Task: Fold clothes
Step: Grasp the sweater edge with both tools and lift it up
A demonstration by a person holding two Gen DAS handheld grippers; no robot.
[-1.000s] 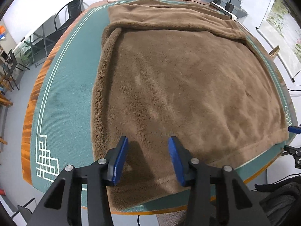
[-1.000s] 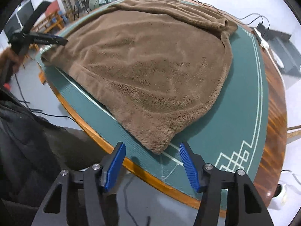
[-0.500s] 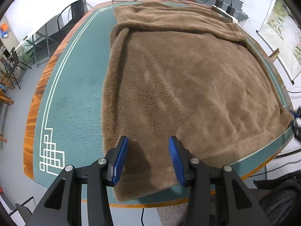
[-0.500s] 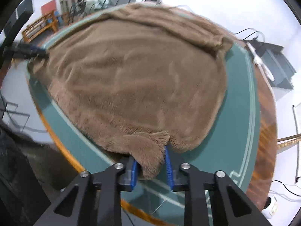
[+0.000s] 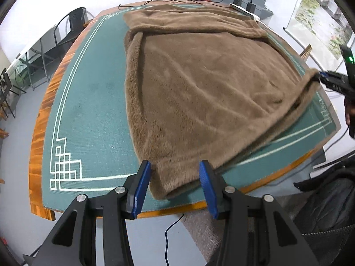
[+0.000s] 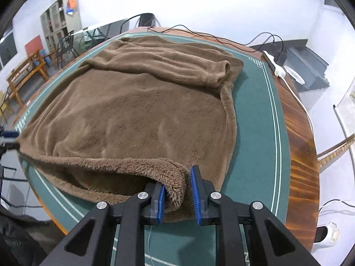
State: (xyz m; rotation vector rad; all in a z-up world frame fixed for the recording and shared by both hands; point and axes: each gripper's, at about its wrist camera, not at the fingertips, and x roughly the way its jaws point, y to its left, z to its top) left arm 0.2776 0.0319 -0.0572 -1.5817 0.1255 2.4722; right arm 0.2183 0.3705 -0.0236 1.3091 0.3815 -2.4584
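A brown fleece garment (image 5: 199, 88) lies spread on the green table mat (image 5: 88, 102); it also shows in the right wrist view (image 6: 137, 110). My left gripper (image 5: 175, 188) is open, its blue pads on either side of the garment's near-left corner. My right gripper (image 6: 177, 195) is shut on the garment's near-right corner and holds it lifted above the mat (image 6: 259, 133). In the left wrist view the right gripper (image 5: 328, 79) shows at the far right, holding that raised corner.
The mat covers a wooden table (image 5: 40, 119) whose front edge is just below both grippers. A power strip and cables (image 6: 275, 64) lie at the table's far right edge. Chairs (image 5: 66, 31) and benches stand beyond the left side.
My right gripper closed on the garment's near-right corner and has lifted it off the mat. My left gripper drew back to the near-left corner, still open.
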